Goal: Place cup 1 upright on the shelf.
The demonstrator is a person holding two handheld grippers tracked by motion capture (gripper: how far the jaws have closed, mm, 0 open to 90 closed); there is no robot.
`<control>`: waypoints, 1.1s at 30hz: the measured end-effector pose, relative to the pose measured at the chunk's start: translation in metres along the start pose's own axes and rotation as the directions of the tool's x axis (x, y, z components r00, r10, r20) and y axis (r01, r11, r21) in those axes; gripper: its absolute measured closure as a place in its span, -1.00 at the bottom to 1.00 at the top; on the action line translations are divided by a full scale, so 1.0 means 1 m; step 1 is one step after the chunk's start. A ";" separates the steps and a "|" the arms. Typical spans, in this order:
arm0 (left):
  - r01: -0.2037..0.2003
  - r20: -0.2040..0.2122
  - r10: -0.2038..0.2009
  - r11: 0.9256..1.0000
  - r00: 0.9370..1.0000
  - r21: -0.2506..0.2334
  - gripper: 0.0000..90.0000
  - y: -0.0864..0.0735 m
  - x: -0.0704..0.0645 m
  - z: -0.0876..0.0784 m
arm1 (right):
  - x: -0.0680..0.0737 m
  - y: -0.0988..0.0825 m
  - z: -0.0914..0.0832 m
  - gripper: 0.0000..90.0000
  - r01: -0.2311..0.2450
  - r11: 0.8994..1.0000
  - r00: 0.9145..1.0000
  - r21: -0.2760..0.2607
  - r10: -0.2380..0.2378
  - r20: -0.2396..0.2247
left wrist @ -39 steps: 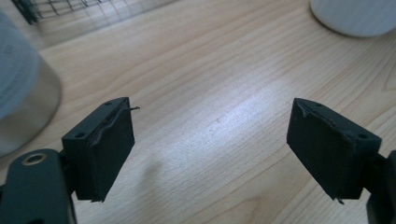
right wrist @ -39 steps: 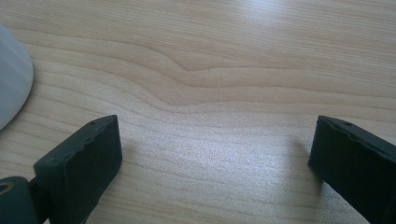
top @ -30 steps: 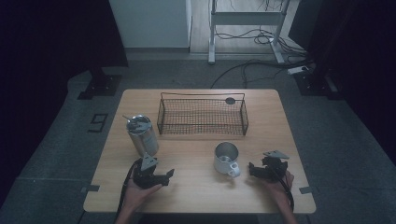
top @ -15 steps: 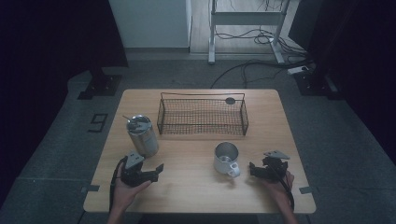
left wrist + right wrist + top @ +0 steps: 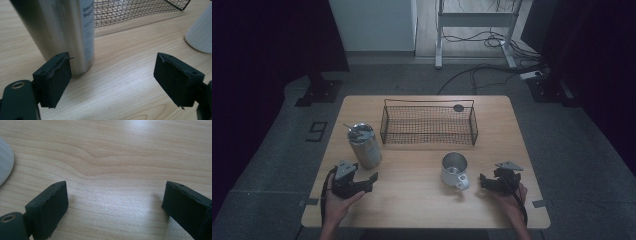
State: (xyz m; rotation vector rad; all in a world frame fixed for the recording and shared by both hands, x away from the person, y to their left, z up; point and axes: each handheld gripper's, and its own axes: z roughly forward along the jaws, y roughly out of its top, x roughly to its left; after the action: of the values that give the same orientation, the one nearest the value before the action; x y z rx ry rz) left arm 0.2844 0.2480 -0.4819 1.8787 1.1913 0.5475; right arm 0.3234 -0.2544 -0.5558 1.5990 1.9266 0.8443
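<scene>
A dim room with a grey floor surrounds a pale wooden counter [image 5: 422, 200]; cables trail across the floor behind it.

The left claw [image 5: 371, 179] sits near the counter's front left corner, held in the person's left hand [image 5: 339, 202]. Its jaws stand wide apart with bare wood between them. In the left gripper view the left claw [image 5: 112, 75] looks along the counter: a tall steel tumbler [image 5: 60, 30] stands upright just beyond its left jaw, close to the pad, though whether it touches cannot be told. In the high view the tumbler [image 5: 363, 146] stands just behind the claw, with a lid and a thin straw-like stick on top. Farther off to the claw's right is a white mug [image 5: 201, 32], well clear of the right jaw.

The right claw [image 5: 484, 181] rests near the front right of the counter in the person's right hand [image 5: 511, 197]. Its jaws have just been closing, yet they stand apart with nothing between them. In the right gripper view the right claw [image 5: 115, 200] faces plain wood grain, and a rounded white edge of the mug [image 5: 4, 165] shows off to the left, apart from the jaw. From above, the mug [image 5: 454, 169] stands upright just beside this claw, its handle turned toward the claw.

Beyond both claws, toward the back of the counter, lies a black wire basket [image 5: 429, 141], behind the tumbler and the mug.
</scene>
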 end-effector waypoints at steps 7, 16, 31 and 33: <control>0.024 -0.025 -0.024 1.000 0.999 -0.008 -0.67 -0.001 0.010 -0.004 | 0.000 0.000 0.000 -0.87 0.000 1.000 1.000 0.001 0.000 0.000; 0.041 -0.042 -0.042 0.999 0.998 -0.011 -0.68 -0.001 0.020 -0.004 | 0.000 0.000 0.000 -0.86 0.000 1.000 1.000 0.000 0.000 0.000; 0.046 -0.049 -0.047 0.999 0.998 -0.013 -0.76 0.011 0.030 0.002 | 0.000 0.000 0.000 -0.83 -0.006 1.000 1.000 -0.004 0.006 0.006; 0.051 -0.046 -0.052 0.998 0.998 -0.020 -0.76 0.014 0.032 0.003 | 0.000 0.000 -0.001 -0.82 -0.006 1.000 1.000 -0.004 0.006 0.009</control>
State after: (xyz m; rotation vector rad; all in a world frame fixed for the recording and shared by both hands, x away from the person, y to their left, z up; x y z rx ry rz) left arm 0.3083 0.2721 -0.4741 1.8230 1.2577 0.5747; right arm 0.3229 -0.2550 -0.5556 1.6038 1.9140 0.8420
